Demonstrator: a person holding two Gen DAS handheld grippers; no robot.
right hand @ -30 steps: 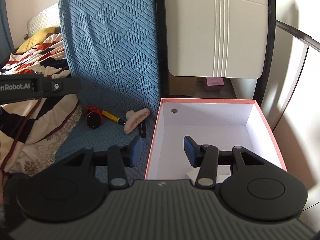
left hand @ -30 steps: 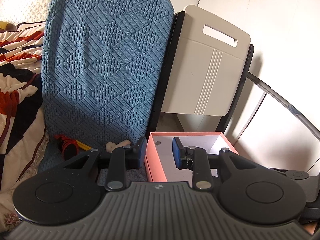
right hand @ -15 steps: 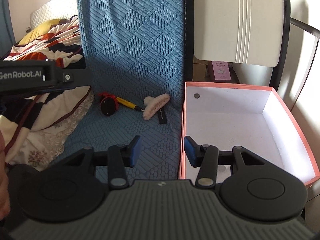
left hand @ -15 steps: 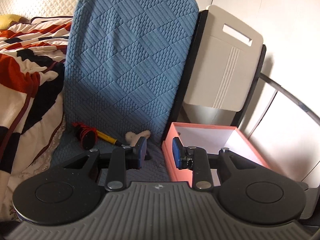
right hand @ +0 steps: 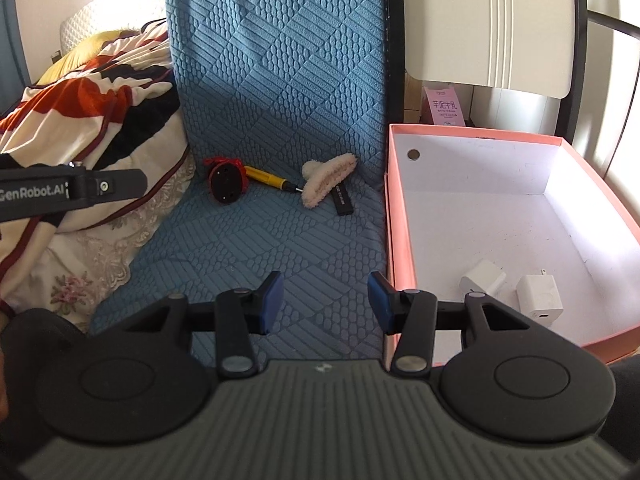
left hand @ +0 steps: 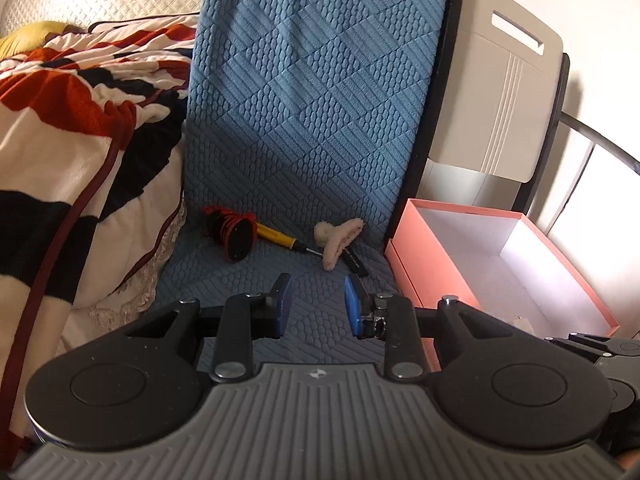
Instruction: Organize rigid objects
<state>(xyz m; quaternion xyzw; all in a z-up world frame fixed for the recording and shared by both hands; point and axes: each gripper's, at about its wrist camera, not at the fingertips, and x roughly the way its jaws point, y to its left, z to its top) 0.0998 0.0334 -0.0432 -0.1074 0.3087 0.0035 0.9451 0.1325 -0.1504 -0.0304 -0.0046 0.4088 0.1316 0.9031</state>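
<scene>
On the blue textured seat cushion (right hand: 280, 240) lie a red and black round object (right hand: 226, 186), a yellow screwdriver (right hand: 266, 179), a fluffy cream clip (right hand: 326, 178) and a small black bar (right hand: 342, 199). They also show in the left wrist view: round object (left hand: 234, 234), screwdriver (left hand: 280, 238), clip (left hand: 336, 240). A pink box (right hand: 404, 216) with a white inside stands to the right and holds two white chargers (right hand: 482, 280) (right hand: 538, 294). My left gripper (left hand: 318, 306) and right gripper (right hand: 326, 300) are both open and empty, above the seat's front.
A patterned red, black and white blanket (right hand: 100, 92) lies to the left of the cushion. A white board with a slot handle (left hand: 500, 96) leans behind the box. A pink carton (right hand: 444, 106) stands behind the box. A dark curved rail (left hand: 600, 140) runs at the right.
Both grippers have swung left from over the pink box to over the blue seat. The small objects are now nearer the middle of both views. Both jaws have opened wider.
</scene>
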